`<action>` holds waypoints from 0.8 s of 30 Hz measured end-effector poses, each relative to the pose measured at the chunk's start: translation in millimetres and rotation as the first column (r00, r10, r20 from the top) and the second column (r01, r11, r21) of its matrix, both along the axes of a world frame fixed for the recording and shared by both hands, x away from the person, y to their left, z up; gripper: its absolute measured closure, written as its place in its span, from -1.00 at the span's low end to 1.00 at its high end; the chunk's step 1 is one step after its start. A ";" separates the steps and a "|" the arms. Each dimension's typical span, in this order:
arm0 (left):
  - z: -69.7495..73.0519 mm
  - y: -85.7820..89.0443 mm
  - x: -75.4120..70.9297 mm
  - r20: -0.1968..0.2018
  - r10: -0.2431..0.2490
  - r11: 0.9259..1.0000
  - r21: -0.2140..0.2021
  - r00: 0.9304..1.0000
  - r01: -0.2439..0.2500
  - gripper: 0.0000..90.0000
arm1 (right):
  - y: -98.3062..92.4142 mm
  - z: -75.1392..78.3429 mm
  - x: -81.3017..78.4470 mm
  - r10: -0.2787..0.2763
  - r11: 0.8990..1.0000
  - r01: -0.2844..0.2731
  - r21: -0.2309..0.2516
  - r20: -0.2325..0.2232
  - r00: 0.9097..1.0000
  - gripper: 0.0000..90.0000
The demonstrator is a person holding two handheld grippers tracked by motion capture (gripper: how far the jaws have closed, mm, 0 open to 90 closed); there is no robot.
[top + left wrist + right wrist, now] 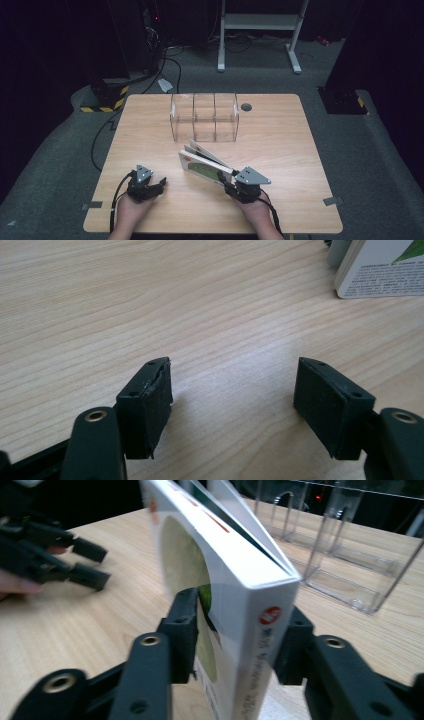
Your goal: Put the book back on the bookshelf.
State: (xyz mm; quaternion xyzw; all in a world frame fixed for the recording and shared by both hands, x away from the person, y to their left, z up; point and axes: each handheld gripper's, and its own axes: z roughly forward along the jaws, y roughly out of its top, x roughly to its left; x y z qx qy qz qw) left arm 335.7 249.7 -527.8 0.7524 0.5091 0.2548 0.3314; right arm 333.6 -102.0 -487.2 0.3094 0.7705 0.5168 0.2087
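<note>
left gripper (pixel 159 186) sits low over the near left part of the wooden table (pixel 280 135), held in the person's left hand (pixel 131 207), cable trailing back off the near edge. in the left gripper view its jaws stand apart with bare wood grain between the pads (pixel 150 402); nothing in them. a corner of the white book shows at the upper right of that view, well apart from the jaws.

middle of the table, toward the far edge: a clear plastic organiser (pixel 204 117) with upright dividers making side-by-side compartments. a small dark round hole (pixel 246 107) in the table surface just to its right.

nearer the person, right of centre: a white book (pixel 205 164) with green cover art, standing on its edge, tilted, pages fanning slightly at the far end. it stands between the organiser and the near edge, apart from the organiser.

right gripper (pixel 226 184), in the right hand (pixel 256 207), is clamped on the near end of the book. right gripper view: one pad presses the green-printed cover (pixel 187 580), the other sits against the opposite side, by the spine with a red round logo (pixel 270 615). organiser (pixel 345 555) is visible beyond.
</note>
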 end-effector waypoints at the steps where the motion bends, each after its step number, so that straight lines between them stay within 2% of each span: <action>1: 0.0 1.2 2.0 0.000 0.004 1.000 0.001 1.000 -0.004 -0.32 | 0.7 0.1 -2.0 0.007 1.000 -0.007 -0.008 0.008 1.000 0.45; 4: -0.1 4.0 7.5 -0.012 0.031 0.999 -0.013 0.999 -0.031 -0.35 | 2.0 0.4 -7.8 0.013 1.000 -0.013 -0.022 0.024 1.000 0.58; 8: -0.2 7.5 16.7 -0.008 0.059 0.998 0.009 0.998 -0.059 -0.47 | -1.7 0.6 -13.7 0.005 0.999 -0.004 -0.033 0.035 0.999 0.62; 10: -0.1 9.3 21.1 -0.012 0.066 0.998 0.018 0.998 -0.066 -0.53 | -5.9 0.8 -16.1 -0.009 0.999 0.010 -0.035 0.035 0.999 0.61; 14: -0.9 12.0 28.5 -0.035 0.076 0.997 -0.020 0.997 -0.077 -0.59 | -16.7 1.3 -19.9 -0.045 0.999 0.046 -0.028 0.028 0.999 0.61; 16: -0.8 12.9 31.6 -0.035 0.078 0.997 -0.011 0.996 -0.079 -0.60 | -21.0 1.5 -21.8 -0.061 0.998 0.061 -0.028 0.025 0.998 0.60; 24: -0.9 13.8 37.4 -0.046 0.084 0.996 -0.024 0.995 -0.085 -0.61 | -38.0 2.4 -27.5 -0.124 0.992 0.124 -0.030 0.024 0.992 0.59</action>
